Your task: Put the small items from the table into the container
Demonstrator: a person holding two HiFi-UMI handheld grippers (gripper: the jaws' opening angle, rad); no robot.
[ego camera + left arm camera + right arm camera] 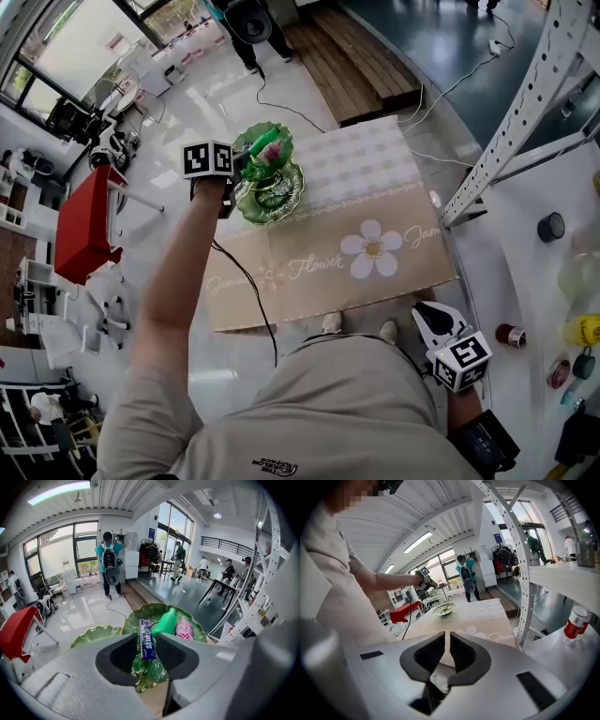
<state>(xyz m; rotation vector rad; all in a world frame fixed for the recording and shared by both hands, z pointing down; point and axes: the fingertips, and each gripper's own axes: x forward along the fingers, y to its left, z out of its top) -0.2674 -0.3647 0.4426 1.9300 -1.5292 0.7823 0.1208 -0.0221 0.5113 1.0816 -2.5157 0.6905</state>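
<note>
- Between the left tool's (148, 645) opening jaws stands a purple toothpaste tube (146, 638), the pads seemingly just clear of it.
- Under the tube, the green tiered dish (199, 631) on the table (375, 178) holds a green bottle (165, 623) and a pink packet (184, 629).
- Right tool (447, 645), off the table's near corner: jaws nearly together, empty.

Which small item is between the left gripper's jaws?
The purple printed tube, between the left gripper's opening jaws; the green plastic bottle and pink dotted pack lie beyond.

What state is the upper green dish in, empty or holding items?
Holding items: a green bottle and a pink packet lie in the upper green dish.
</note>
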